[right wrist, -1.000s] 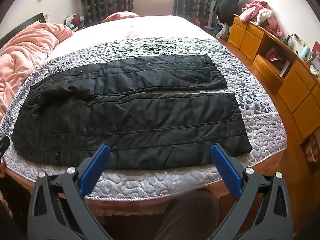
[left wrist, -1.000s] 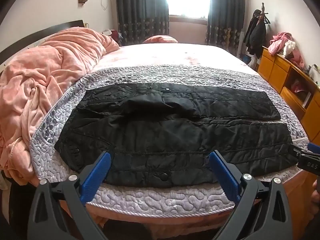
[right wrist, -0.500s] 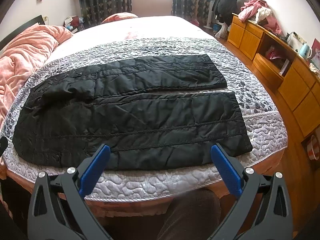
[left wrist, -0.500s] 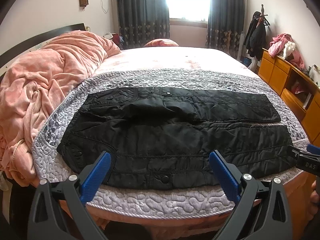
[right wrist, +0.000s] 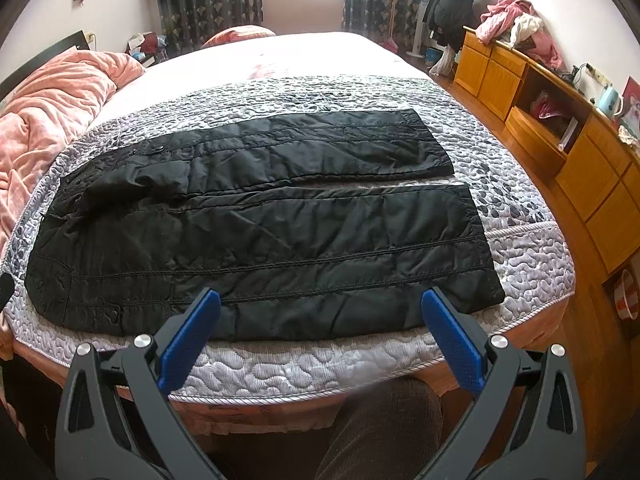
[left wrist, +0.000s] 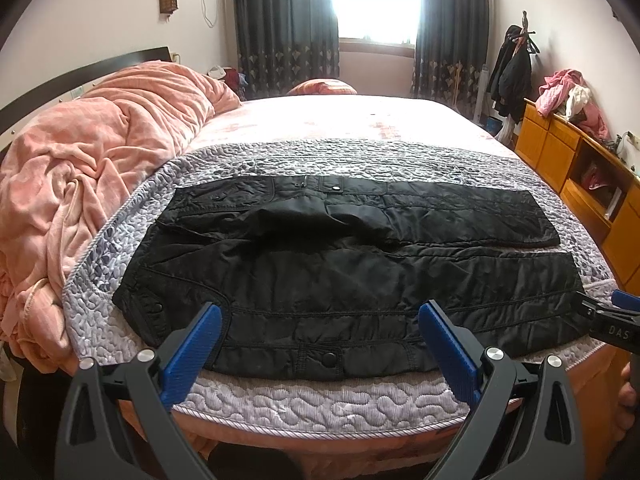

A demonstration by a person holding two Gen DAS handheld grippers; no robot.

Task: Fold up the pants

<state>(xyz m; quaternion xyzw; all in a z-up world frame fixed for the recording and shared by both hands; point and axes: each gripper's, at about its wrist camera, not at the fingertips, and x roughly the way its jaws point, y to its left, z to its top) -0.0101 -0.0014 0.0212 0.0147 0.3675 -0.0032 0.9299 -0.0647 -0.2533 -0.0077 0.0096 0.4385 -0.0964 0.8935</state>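
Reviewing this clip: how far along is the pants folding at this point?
Done: only the layout. The black quilted pants lie flat on the grey quilted bedspread, legs side by side and apart, no fold made. In hand: nothing; the left hand-held gripper and right hand-held gripper are both open at the near edge, clear of the fabric. Left: every fold, starting with laying one leg over the other.
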